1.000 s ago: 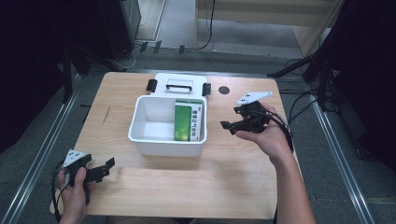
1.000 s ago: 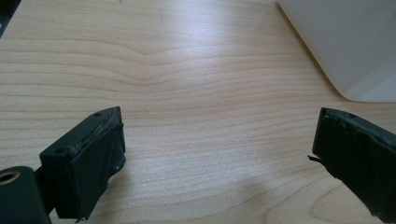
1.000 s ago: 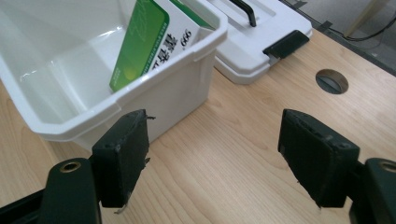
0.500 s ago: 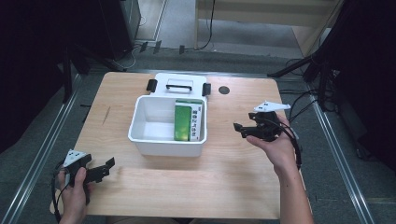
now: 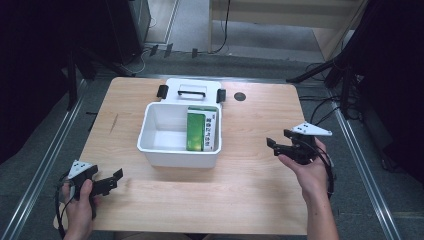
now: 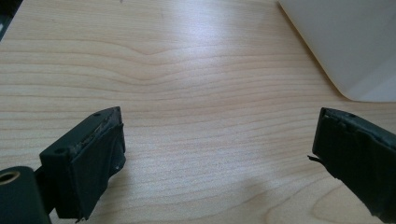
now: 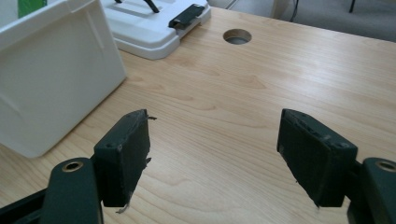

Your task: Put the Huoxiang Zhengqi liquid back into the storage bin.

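A white plastic bin (image 5: 177, 158) stands in the middle of the wooden table, with a green box (image 5: 199, 131) standing against its right wall. My left gripper (image 5: 116, 179) rests at the near left corner, open, pointing toward the bin. Its jaws stand wide over bare wood in the left gripper view (image 6: 217, 158), with the bin's corner (image 6: 345, 42) ahead at the right. My right gripper (image 5: 274, 146) hovers to the right of the bin, open and empty. The right gripper view (image 7: 217, 156) has the bin's wall (image 7: 51, 70) at the left.
The bin's white lid (image 5: 191, 91) with black latches lies flat just behind the bin, also in the right gripper view as the lid (image 7: 149, 25). A round cable hole (image 5: 240, 96) sits in the tabletop right of it, and the hole (image 7: 237, 36) lies ahead of the right jaws. Dark equipment and cables surround the table.
My right gripper has drawn away from the bin, moving right, toward the near edge and lower over the table. The left gripper and the bin have stayed put.
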Action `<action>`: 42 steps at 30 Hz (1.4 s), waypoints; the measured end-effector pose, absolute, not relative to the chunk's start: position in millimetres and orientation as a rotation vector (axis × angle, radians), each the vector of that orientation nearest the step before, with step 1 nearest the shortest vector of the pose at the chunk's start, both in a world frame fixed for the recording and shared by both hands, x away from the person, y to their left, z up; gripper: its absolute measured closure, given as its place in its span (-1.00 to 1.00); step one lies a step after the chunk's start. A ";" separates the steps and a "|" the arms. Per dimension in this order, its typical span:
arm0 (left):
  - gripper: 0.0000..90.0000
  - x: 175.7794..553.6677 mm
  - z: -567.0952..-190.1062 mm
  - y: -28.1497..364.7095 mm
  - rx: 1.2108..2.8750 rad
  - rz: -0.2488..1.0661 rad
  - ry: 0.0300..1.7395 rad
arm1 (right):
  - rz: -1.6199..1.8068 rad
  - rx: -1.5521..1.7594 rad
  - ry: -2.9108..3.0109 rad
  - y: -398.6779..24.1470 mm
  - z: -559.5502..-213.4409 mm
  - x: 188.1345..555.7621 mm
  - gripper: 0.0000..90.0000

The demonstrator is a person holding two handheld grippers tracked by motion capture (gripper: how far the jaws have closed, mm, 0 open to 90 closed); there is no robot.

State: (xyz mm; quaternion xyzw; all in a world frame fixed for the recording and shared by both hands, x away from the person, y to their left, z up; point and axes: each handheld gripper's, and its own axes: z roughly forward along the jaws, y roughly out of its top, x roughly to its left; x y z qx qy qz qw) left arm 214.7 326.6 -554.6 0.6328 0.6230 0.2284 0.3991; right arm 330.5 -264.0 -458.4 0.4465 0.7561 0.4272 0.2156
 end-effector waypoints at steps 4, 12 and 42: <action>-0.92 214.7 -554.6 326.6 1.602 0.578 1.578 | 1.191 1.261 2.053 -274.5 -466.7 324.3 -0.42; -0.92 214.6 -554.5 326.5 1.603 0.578 1.578 | 1.212 1.274 2.017 -288.1 -485.0 311.4 -0.43; -0.92 215.3 -554.6 326.8 1.614 0.575 1.578 | 1.317 1.378 1.762 -325.6 -545.2 256.8 -0.36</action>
